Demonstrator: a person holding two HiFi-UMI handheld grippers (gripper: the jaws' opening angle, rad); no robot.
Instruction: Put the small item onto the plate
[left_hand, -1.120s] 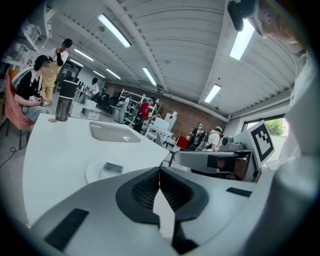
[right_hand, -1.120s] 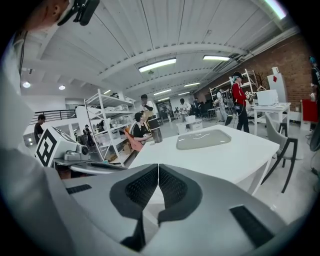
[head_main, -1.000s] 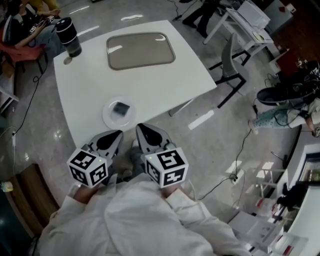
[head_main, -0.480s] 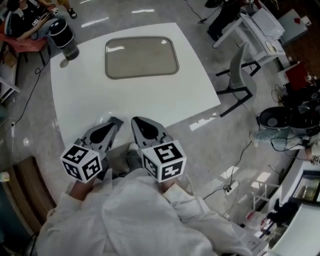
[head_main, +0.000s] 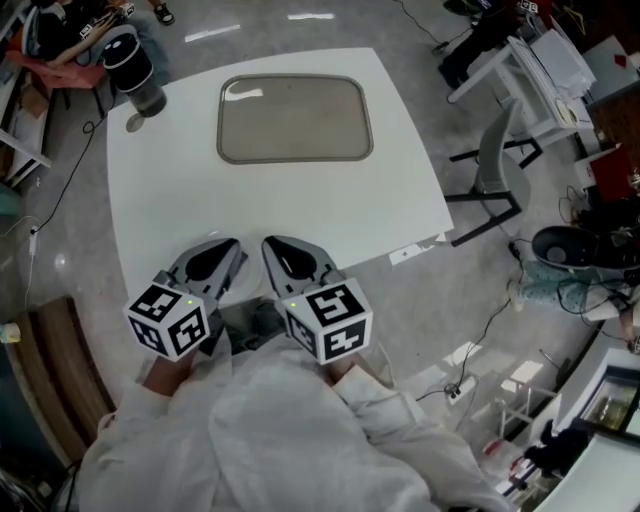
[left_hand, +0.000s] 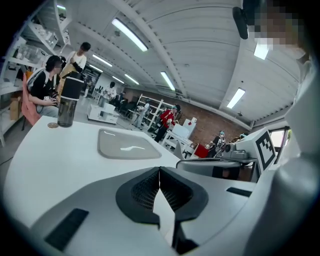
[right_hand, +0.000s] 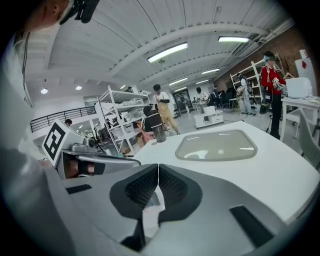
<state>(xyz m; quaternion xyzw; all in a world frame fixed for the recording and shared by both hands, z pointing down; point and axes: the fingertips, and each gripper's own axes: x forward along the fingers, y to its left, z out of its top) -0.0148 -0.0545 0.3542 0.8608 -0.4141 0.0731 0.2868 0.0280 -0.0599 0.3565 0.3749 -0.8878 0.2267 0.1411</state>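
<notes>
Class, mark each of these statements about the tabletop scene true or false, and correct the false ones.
1. The left gripper has its fingers shut with nothing between them. True.
2. The right gripper grips the tumbler. False: it is shut on nothing, and the tumbler stands near the table's far left corner.
3. The tray lies empty on the white table. True.
4. The tumbler stands inside the tray. False: it stands apart from it, to the tray's left.
</notes>
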